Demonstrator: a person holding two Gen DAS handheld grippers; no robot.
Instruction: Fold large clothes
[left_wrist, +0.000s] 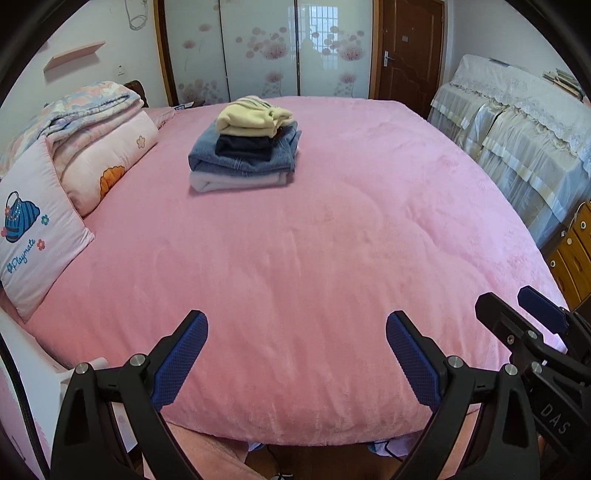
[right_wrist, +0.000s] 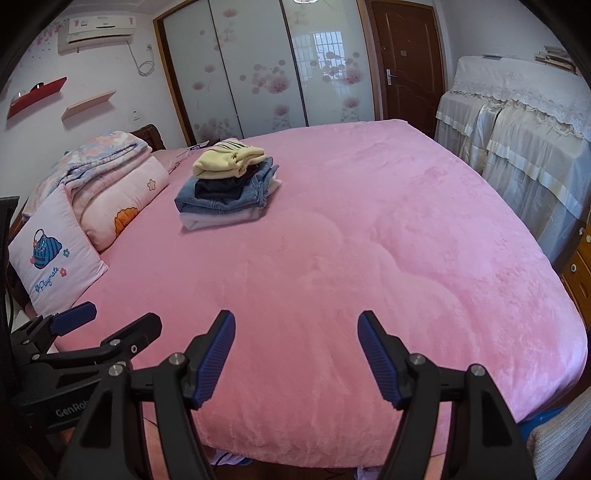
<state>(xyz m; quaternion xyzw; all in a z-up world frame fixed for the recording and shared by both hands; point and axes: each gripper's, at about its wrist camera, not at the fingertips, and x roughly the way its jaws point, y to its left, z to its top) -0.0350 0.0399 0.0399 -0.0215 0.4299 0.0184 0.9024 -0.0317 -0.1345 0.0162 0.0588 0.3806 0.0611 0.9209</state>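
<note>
A stack of folded clothes (left_wrist: 245, 147) lies on the far left part of the pink bed (left_wrist: 295, 240): a pale yellow top over dark and blue denim pieces and a white one. The same stack of folded clothes (right_wrist: 227, 186) shows in the right wrist view on the pink bed (right_wrist: 369, 240). My left gripper (left_wrist: 297, 323) hangs open over the bed's near edge, nothing between its blue pads. My right gripper (right_wrist: 295, 323) is open too, and empty. The right gripper (left_wrist: 517, 306) shows at the left view's right edge, and the left gripper (right_wrist: 118, 314) at the right view's left edge.
A pink cushion (left_wrist: 33, 236), a flowered pillow (left_wrist: 110, 162) and a folded quilt (left_wrist: 85, 103) lie along the bed's left side. Covered furniture (left_wrist: 517, 129) and a wooden drawer unit (left_wrist: 572, 251) stand right of the bed. Sliding wardrobe doors (left_wrist: 266, 51) and a brown door (left_wrist: 410, 48) are behind.
</note>
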